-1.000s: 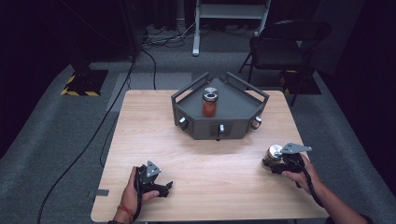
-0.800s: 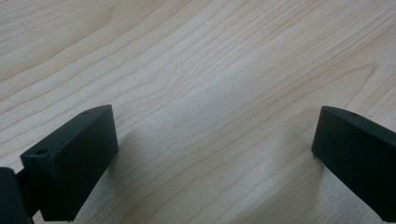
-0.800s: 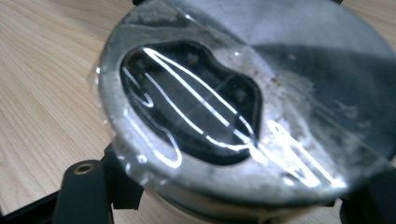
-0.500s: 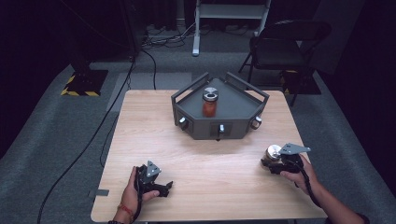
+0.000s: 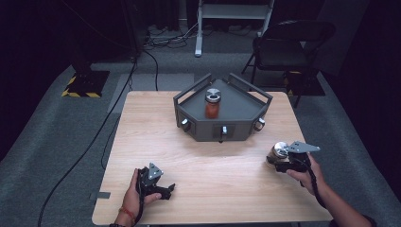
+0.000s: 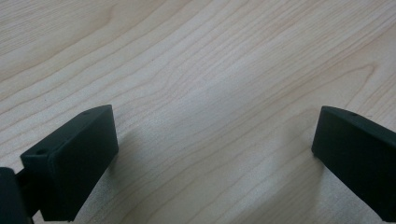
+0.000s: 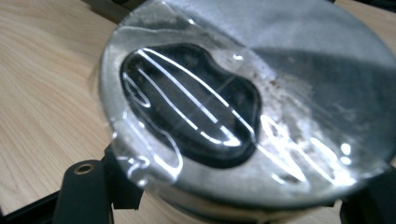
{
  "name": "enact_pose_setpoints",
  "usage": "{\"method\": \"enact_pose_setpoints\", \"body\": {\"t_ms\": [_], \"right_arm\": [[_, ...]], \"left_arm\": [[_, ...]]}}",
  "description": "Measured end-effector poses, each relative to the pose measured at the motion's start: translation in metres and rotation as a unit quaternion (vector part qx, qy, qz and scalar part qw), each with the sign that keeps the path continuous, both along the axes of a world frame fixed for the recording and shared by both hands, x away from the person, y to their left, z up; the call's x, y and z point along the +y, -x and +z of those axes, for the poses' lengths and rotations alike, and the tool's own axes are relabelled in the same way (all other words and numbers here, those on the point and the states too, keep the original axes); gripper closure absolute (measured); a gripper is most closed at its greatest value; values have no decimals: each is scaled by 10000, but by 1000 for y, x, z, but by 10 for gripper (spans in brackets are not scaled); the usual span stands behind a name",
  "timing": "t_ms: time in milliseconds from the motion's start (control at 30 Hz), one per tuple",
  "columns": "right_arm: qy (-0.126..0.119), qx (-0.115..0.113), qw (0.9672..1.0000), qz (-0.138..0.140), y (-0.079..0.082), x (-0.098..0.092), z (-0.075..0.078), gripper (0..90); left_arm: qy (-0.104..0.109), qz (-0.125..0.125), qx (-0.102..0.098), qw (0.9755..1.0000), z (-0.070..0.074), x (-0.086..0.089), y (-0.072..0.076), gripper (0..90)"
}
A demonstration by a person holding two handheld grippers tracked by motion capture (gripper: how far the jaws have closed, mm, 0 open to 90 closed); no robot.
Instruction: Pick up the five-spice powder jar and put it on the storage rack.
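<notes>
Two jars noted: one pinched upright in right gripper (image 5: 279,158) at table's (image 5: 227,165) right edge, silver-lidded jar (image 7: 243,107) between jaws; orange jar (image 5: 212,105) stood in grey tray (image 5: 246,101), up-left. Left gripper (image 6: 210,154) spread, rested near-left.

jars: 2, one with red contents (image 5: 213,105) at 12 o'clock, one silver-lidded (image 5: 278,152) at 4 o'clock | grey trays (image 5: 246,111): 1 | knobs on the tray's front: 3 | grippers: 2, left (image 5: 163,189), right (image 5: 274,163) | worktops (image 5: 151,127): 1 | chairs (image 5: 288,47): 1
</notes>
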State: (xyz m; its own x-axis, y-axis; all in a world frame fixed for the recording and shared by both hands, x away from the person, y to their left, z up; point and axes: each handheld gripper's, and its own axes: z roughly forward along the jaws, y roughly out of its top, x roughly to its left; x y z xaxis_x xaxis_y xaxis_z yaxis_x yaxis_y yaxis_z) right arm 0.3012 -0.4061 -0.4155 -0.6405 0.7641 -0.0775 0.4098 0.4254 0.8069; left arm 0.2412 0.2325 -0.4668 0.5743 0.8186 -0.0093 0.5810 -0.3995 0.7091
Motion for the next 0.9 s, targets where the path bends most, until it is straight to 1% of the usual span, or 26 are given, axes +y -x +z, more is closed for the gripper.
{"method": "enact_pose_setpoints", "body": {"t_ms": [200, 367, 467, 667, 900], "right_arm": [[36, -81, 10000, -13, 1, -1, 13, 307], [74, -113, 9999, -31, 0, 3, 21, 307], [23, -136, 9999, -51, 0, 5, 25, 307], [42, -229, 9997, -56, -2, 12, 34, 307], [-34, -381, 9992, -68, -5, 19, 51, 307]], "left_arm": [[-5, -7, 3, 10000, 0, 0, 0, 2], [1, 2, -1, 10000, 0, 0, 0, 2], [-8, -8, 3, 10000, 0, 0, 0, 3], [-8, -9, 3, 10000, 0, 0, 0, 3], [5, 1, 1, 10000, 0, 0, 0, 2]]}}
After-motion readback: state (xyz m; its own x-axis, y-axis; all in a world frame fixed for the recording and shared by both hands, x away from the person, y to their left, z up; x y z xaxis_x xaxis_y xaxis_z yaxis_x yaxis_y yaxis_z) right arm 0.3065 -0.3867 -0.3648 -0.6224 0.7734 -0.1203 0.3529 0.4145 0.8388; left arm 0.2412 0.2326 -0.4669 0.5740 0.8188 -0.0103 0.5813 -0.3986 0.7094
